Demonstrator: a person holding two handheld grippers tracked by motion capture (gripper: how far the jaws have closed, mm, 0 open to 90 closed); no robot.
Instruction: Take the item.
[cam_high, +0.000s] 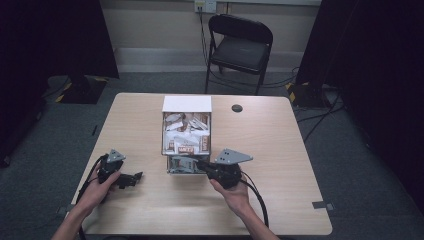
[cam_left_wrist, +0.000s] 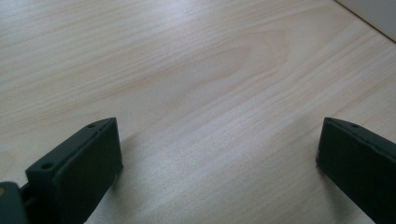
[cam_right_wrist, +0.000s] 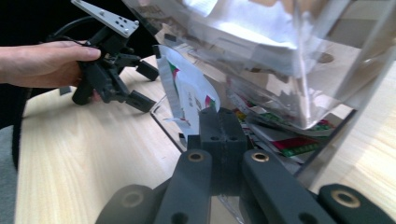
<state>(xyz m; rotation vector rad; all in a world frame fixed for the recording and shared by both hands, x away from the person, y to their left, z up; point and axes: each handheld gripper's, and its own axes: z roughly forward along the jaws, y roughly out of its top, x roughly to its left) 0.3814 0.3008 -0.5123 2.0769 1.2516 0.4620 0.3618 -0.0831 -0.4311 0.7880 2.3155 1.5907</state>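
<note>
R gripper (cam_right_wrist: 222, 128) jaws pressed together on a white packet (cam_right_wrist: 187, 93) at the bottom slot of the clear box (cam_high: 186, 131), mid table (cam_high: 280, 200). L gripper (cam_high: 131, 179) jaws spread, nothing between, resting on table well left of box.

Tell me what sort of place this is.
Probably a recording studio or lab room: dark curtains flank a bare wall, a black folding chair stands behind one wooden table, and cables trail over grey carpet.

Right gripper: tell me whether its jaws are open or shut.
Shut. In the right gripper view, the right gripper has its black jaws pressed together on a white sachet at the clear plastic dispenser box.
</note>
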